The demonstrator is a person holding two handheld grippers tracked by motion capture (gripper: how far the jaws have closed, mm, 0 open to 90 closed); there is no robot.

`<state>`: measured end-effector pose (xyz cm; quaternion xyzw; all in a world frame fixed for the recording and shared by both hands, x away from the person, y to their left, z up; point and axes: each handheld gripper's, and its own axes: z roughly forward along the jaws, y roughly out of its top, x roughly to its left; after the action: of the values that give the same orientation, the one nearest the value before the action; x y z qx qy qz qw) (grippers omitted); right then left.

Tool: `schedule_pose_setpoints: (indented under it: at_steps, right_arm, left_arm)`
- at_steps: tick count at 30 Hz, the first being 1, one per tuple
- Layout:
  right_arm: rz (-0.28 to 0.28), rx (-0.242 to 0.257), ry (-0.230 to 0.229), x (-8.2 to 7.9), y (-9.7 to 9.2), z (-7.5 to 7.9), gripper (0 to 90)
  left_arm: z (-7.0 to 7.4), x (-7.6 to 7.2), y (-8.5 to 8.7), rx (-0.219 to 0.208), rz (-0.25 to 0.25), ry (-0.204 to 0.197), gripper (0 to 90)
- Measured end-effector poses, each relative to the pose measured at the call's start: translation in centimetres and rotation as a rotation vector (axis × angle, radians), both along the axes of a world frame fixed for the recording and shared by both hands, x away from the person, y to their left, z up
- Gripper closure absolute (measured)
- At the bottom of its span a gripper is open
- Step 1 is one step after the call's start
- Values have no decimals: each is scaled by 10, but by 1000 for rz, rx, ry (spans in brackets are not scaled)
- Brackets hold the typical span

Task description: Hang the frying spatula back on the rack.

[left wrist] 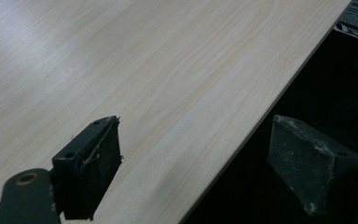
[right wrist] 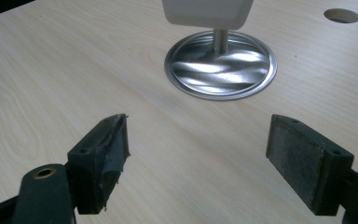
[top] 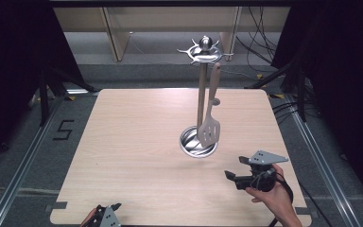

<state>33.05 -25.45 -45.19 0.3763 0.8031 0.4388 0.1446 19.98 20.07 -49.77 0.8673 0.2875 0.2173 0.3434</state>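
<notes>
High view, spatula: the slotted spatula hangs from a hook of the utensil stand. Its long axis runs near vertical, handle up, blade down, just over the stand's round steel base.
High view, stand: it sits right of the table middle, pole upright, ringed hooks on top.
High view, my right claw: my right gripper hovers near the base, on my side of it, pointing left, jaws apart, holding nothing.
High view, my left claw: my left gripper sits low at the table's near edge, well apart from the stand.
Left gripper view: my jaws stand wide, nothing between them, straddling the table edge.
Right gripper view: my jaws stand wide and empty over bare wood. Ahead lies the steel base; the spatula blade hangs at the top, in front of the pole.
</notes>
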Motion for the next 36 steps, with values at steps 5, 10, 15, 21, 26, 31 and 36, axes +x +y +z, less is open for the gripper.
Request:
schedule_pose_setpoints:
  at_steps: [5,10,15,21,26,31,36]
  right_arm:
    - [3,1,6,-3,0,-2,219]
    - [10,0,-3,-5,0,-7,219]
    - [20,1,7,-7,1,-10,218]
    - [31,-6,16,-11,1,-14,218]
    - [20,-9,19,-15,2,-15,218]
    - [23,-13,37,-17,1,-15,220]
    - [25,-9,44,-20,1,-18,225]
  left_arm:
    - [0,0,0,0,-1,0,162]
    - [1,2,0,13,-23,-26,162]
    - [1,3,1,23,-38,-26,162]
    - [1,3,1,29,-43,-24,162]
    - [1,3,1,27,-43,-26,162]
    - [1,3,1,25,-41,-25,162]
    - [-1,2,-1,9,-22,-23,162]
